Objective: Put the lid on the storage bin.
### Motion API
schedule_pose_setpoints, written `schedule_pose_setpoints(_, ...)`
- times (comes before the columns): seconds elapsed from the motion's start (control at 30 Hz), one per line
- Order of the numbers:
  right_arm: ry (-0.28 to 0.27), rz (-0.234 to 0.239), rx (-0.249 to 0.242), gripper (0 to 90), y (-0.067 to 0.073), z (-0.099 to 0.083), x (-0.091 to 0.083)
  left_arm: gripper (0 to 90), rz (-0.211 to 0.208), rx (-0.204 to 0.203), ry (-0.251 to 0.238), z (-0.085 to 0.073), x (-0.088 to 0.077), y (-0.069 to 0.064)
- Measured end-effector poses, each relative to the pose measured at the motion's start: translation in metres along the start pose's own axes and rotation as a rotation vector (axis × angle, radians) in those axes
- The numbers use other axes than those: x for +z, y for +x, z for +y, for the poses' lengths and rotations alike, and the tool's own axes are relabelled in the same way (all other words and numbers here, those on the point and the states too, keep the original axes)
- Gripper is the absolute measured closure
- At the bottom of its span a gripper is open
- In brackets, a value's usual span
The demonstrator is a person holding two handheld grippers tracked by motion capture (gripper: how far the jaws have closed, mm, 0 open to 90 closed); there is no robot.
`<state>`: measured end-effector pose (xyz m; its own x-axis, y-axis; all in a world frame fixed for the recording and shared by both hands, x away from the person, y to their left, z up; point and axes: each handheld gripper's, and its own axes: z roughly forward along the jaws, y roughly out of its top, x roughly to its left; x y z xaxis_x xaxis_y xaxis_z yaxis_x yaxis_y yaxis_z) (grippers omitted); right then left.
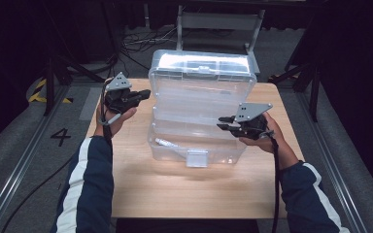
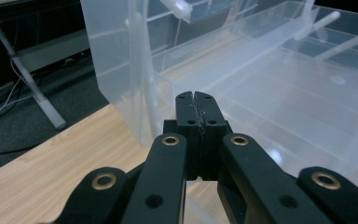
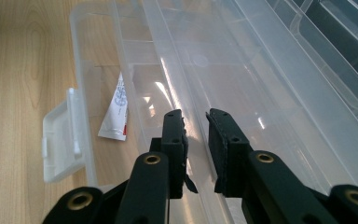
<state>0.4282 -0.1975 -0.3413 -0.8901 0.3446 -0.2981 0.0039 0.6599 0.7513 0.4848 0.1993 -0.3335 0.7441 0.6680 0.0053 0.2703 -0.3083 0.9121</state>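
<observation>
Clear box opened on table; left gripper held beside its lid, right gripper at its tray.

a white number "4" is painted on the grey floor to the left of my table. inside the clear plastic box in front of me lies a small white tube with blue and red print on it, seen in my right gripper view; the print is too small and blurred for me to read any word.
</observation>
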Motion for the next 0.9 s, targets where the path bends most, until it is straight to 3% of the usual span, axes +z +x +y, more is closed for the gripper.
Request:
schedule_pose_setpoints(0.23,-0.001,0.001,0.002,77.1,0.001,-0.001,0.000,90.0,0.019,-0.007,-0.036,0.017,0.005,0.005)
schedule_pose_setpoints(0.37,-0.001,0.002,0.003,77.1,0.002,-0.002,-0.001,90.0,0.018,0.004,-0.031,0.024,0.007,0.005)
schedule_pose_setpoints(0.63,0.010,-0.005,-0.008,76.5,0.003,-0.003,-0.002,90.0,-0.011,-0.022,-0.041,0.021,0.005,0.005)
schedule_pose_setpoints(0.9,0.039,-0.015,-0.008,76.2,0.006,-0.005,-0.007,90.0,0.007,0.026,-0.006,0.019,0.001,-0.001)
